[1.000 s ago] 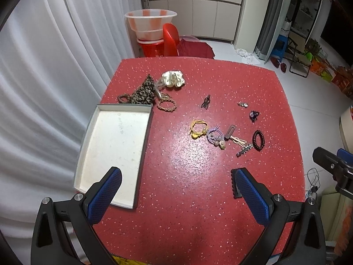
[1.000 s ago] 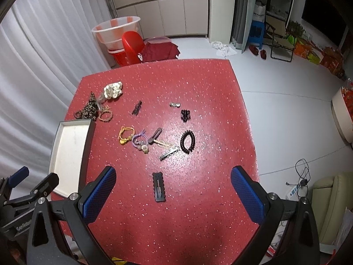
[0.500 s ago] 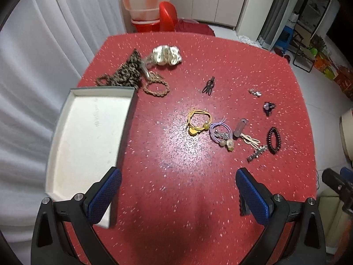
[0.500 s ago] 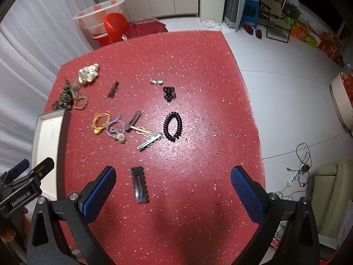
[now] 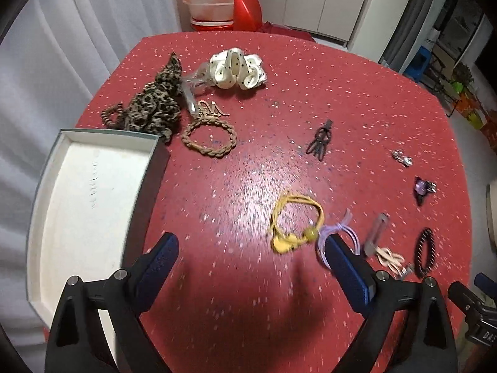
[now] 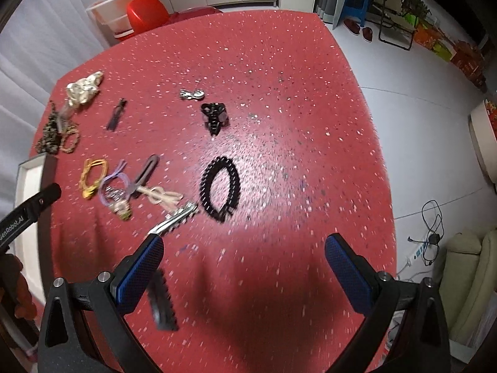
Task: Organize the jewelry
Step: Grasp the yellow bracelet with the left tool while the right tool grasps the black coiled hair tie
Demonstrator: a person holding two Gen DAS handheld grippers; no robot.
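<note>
Jewelry and hair things lie spread out on the red bench (image 5: 357, 99), and none of them is in the white tray (image 5: 84, 205) yet, so I think the job is only starting. The tray sits at the left edge of the bench, and it looks bare inside. The left claw (image 5: 250, 248) points down at the bench with nothing between its blue pads, and its jaws are closing a little, though they are wide apart. The yellow hair tie (image 5: 295, 227) lies just ahead of it, a bit to the right, and the purple hair tie (image 5: 341, 236) sits right by the right pad, partly hidden behind it. The right claw (image 6: 243, 248) is spread wide too and pinches nothing. The black coil bracelet (image 6: 221, 190) lies ahead of it on the bench, and the silver clip (image 6: 174, 219) almost touches its left pad. A dark flat clip (image 6: 161, 301) is low down near that pad, but it is blurry, so I cannot be sure how it lies. To do this step well, each claw should pick one thing only. The left claw should go straight down over the yellow tie, with one pad on each side of the loop, then close slowly. It should keep off the purple tie so the two do not tangle. The yellow tie is soft and thin, so the pads need to reach the bench before they squeeze.
</note>
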